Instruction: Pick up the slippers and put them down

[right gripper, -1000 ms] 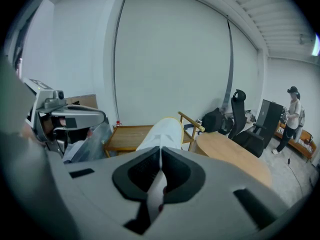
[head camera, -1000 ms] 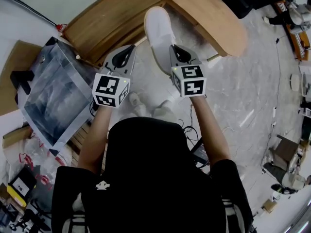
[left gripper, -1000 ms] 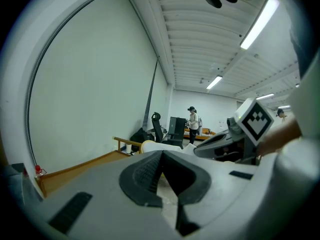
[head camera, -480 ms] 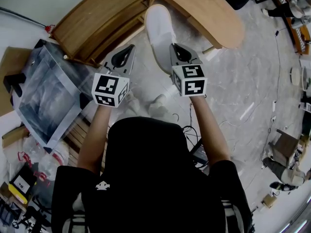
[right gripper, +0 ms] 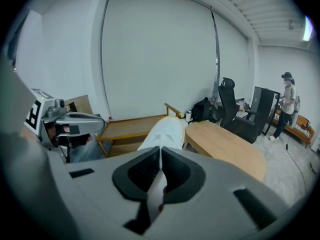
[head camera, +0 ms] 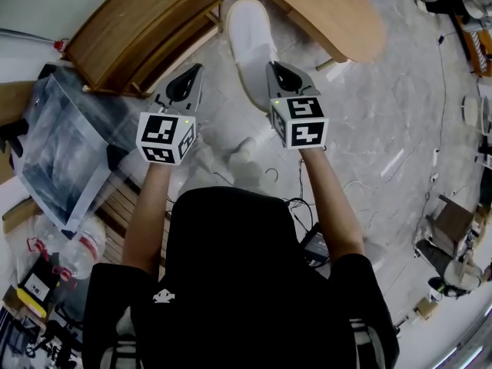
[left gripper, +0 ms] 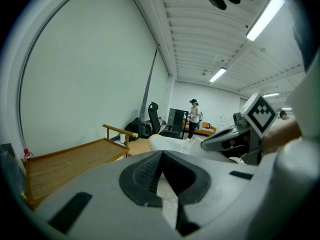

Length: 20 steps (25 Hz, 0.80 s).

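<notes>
Right fingers (right gripper: 138,169): black ribbed rubber pads of right gripper (right gripper: 160,151), clamped on the thin edge of a smooth, long-oval white slipper (right gripper: 162,134).
Left fingers (left gripper: 145,176): same ribbed pads on left gripper (left gripper: 161,154), tips touching, nothing pinched. Near the slipper's left side, not touching it.
Slipper: gripped at its near right edge, toe pointing away.
Floor (head camera: 369,129): grey veined marble-look surface below.
Furniture: low slatted wooden rack (head camera: 138,29) left of the toe, rounded wooden tabletop (head camera: 330,14) right of it.
Far: black office chair (right gripper: 229,104) by a plain pale wall.
</notes>
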Each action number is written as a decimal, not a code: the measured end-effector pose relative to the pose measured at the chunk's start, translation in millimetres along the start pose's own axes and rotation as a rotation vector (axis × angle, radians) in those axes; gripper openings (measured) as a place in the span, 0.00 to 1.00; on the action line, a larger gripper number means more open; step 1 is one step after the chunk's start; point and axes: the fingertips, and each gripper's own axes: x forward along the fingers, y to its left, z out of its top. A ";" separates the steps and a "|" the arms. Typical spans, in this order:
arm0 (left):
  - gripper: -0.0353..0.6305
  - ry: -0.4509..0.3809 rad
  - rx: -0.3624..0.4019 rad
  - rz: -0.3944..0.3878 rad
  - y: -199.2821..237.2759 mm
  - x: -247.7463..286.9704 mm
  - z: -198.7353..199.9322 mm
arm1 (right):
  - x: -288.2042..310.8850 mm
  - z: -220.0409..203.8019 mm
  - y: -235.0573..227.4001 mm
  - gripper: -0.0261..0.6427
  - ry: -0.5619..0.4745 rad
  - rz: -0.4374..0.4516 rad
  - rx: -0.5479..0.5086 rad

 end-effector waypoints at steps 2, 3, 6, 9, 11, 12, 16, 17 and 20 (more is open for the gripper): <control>0.06 0.007 0.001 0.002 -5.3 6.5 -3.0 | 0.3 -5.2 -7.2 0.05 0.004 0.004 0.006; 0.06 0.010 0.001 0.003 -7.5 9.8 -5.3 | 1.0 -8.8 -10.2 0.05 0.007 0.006 0.009; 0.06 0.022 -0.002 0.006 -14.6 19.2 -15.1 | 3.4 -22.9 -17.9 0.05 0.022 0.016 0.018; 0.06 0.036 -0.004 0.003 -22.1 30.0 -26.8 | 7.5 -34.1 -26.6 0.05 0.026 0.021 0.029; 0.06 0.047 -0.008 -0.001 -26.3 36.5 -36.7 | 12.6 -44.1 -32.3 0.05 0.036 0.024 0.033; 0.06 0.053 -0.011 -0.003 -28.2 39.9 -42.1 | 15.8 -49.0 -35.1 0.05 0.041 0.025 0.035; 0.06 0.065 -0.020 -0.019 -34.2 57.0 -65.3 | 30.3 -69.7 -46.1 0.05 0.050 0.023 0.041; 0.06 0.068 -0.021 -0.023 -34.5 62.8 -72.7 | 34.8 -74.9 -48.8 0.05 0.049 0.021 0.042; 0.06 0.090 -0.031 -0.028 -35.4 79.8 -102.7 | 48.0 -95.5 -55.1 0.05 0.053 0.017 0.050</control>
